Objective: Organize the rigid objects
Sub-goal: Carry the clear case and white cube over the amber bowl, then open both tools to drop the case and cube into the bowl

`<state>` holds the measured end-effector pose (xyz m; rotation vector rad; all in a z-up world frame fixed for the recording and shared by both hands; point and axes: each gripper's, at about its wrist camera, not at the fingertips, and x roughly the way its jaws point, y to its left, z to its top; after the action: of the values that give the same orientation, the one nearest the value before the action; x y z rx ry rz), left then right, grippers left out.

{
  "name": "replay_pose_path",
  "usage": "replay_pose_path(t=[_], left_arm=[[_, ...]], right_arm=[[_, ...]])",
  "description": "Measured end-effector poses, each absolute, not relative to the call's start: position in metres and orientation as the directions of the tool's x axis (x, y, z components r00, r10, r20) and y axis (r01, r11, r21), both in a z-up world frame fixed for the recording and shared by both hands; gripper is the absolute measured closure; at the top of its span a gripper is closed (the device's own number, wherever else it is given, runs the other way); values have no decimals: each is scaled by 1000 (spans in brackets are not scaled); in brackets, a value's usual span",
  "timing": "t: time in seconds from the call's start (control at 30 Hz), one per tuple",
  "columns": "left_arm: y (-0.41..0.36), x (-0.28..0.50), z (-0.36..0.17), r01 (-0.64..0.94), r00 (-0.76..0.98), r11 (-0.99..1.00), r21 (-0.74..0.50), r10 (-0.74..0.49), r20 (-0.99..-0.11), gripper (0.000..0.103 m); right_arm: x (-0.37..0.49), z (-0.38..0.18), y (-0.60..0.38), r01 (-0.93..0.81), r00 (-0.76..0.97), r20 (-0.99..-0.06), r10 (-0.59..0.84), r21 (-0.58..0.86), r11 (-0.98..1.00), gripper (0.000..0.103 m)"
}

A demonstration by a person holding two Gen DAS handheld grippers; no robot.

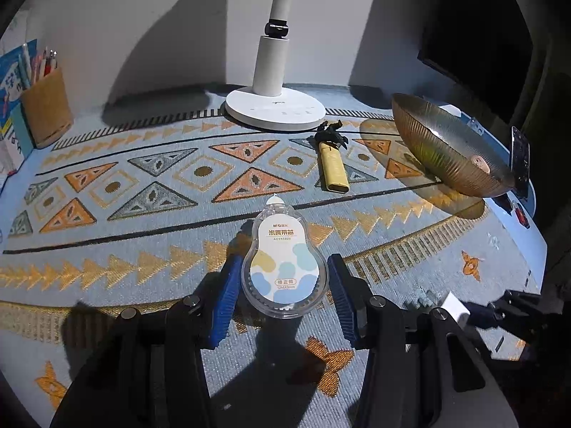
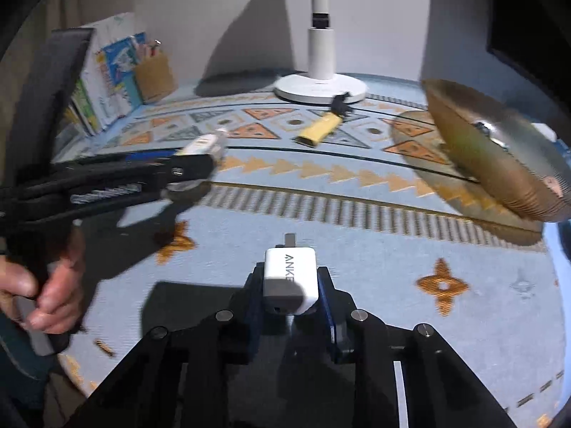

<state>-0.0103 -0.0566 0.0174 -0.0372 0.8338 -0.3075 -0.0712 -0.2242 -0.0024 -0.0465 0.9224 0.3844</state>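
Observation:
A clear pear-shaped correction tape [image 1: 283,267] sits between the blue pads of my left gripper [image 1: 284,260], which is shut on its sides. In the right wrist view, the left gripper [image 2: 203,153] holds that tape [image 2: 205,142] just above the patterned cloth. My right gripper [image 2: 289,273] is shut on a white charger block [image 2: 291,280], prongs pointing forward, over the cloth's front part. From the left wrist view that charger [image 1: 455,306] shows at the right edge. A yellow highlighter [image 1: 333,169] [image 2: 317,130] lies on the cloth by a small black clip [image 1: 330,133].
An amber ribbed glass bowl [image 1: 446,149] [image 2: 499,164] stands tilted at the right with small items inside. A white lamp base [image 1: 274,108] is at the back, a pen cup [image 1: 46,107] and books [image 2: 107,71] at back left. A hand [image 2: 43,285] grips the left tool.

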Motion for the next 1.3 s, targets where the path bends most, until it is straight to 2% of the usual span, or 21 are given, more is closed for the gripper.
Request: replay_pose_path(t=[0.1, 0.23, 0.43, 0.6, 0.73, 0.87, 1.1, 1.3], left_arm=[[-60, -9, 25, 262, 624, 952, -160, -293, -724, 57], [-71, -1, 64, 311, 656, 932, -184, -351, -669, 57], [-121, 23, 147, 450, 707, 880, -151, -455, -542, 57], [-185, 61, 183, 525, 702, 841, -129, -514, -493, 57], [-227, 95, 174, 547, 657, 821, -164, -542, -523, 57], [-263, 126, 140, 542, 615, 827, -152, -513, -598, 57], [-297, 141, 84, 545, 571, 834, -85, -444, -691, 57], [-307, 148, 69, 542, 556, 838, -63, -414, -721, 57]], right_arm=[[-71, 13, -230, -342, 557, -756, 343, 168, 925, 77], [-62, 52, -269, -280, 640, -695, 327, 185, 942, 76], [-36, 119, -365, -67, 798, -591, 118, 108, 992, 76], [5, 156, -449, 145, 838, -543, -43, 147, 978, 76], [47, 154, -487, 213, 812, -578, -83, 161, 964, 76], [88, 120, -504, 235, 751, -656, -76, 157, 959, 76], [113, 74, -513, 243, 677, -732, -74, 127, 962, 76], [118, 58, -516, 249, 648, -757, -81, 110, 962, 76]])
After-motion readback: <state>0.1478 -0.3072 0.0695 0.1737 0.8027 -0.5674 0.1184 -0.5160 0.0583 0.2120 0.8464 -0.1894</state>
